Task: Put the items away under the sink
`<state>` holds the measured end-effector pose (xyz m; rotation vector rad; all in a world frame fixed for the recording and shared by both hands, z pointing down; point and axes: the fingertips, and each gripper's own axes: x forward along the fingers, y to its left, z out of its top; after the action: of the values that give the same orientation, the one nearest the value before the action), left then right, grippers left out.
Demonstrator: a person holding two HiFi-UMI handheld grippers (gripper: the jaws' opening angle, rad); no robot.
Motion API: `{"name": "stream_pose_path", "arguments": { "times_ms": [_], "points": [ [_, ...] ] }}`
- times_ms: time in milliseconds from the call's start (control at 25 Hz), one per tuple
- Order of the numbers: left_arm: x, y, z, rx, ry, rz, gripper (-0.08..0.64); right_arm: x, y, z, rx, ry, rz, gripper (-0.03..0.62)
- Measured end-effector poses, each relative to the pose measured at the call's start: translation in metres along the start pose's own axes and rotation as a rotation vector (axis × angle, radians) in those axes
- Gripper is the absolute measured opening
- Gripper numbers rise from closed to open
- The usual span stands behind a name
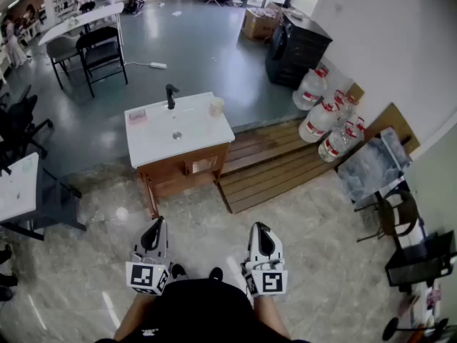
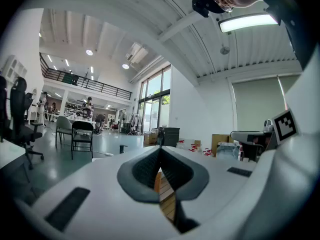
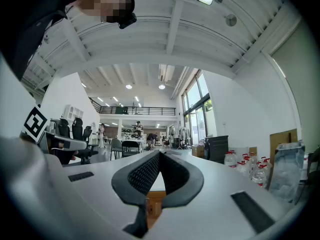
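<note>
A white sink top with a black faucet stands on a wooden cabinet a few steps ahead of me. A pink item lies at the top's back left, and a pale cup stands at its back right. My left gripper and right gripper are held low and close to my body, well short of the cabinet. Both are shut with their tips together and nothing between them. The left gripper and right gripper each show dark pads meeting at the tip.
A wooden pallet platform lies right of the cabinet, with several water jugs behind it. A black cabinet and a cardboard box stand farther back. A white table and black chairs are on the left.
</note>
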<state>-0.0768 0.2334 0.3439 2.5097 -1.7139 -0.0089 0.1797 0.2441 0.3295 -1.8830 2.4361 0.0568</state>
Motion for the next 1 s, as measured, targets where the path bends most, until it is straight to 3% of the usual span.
{"name": "stream_pose_path", "arguments": {
  "times_ms": [760,1000],
  "points": [
    [-0.008,-0.012,-0.001,-0.002,0.018,-0.013,0.006,-0.010,0.004,0.003,0.018,-0.010,0.029,0.018],
    [-0.013,-0.011,-0.006,0.002,0.025,-0.016,0.006,-0.011,0.008,0.007,0.023,-0.014,0.042,0.090]
  ]
}}
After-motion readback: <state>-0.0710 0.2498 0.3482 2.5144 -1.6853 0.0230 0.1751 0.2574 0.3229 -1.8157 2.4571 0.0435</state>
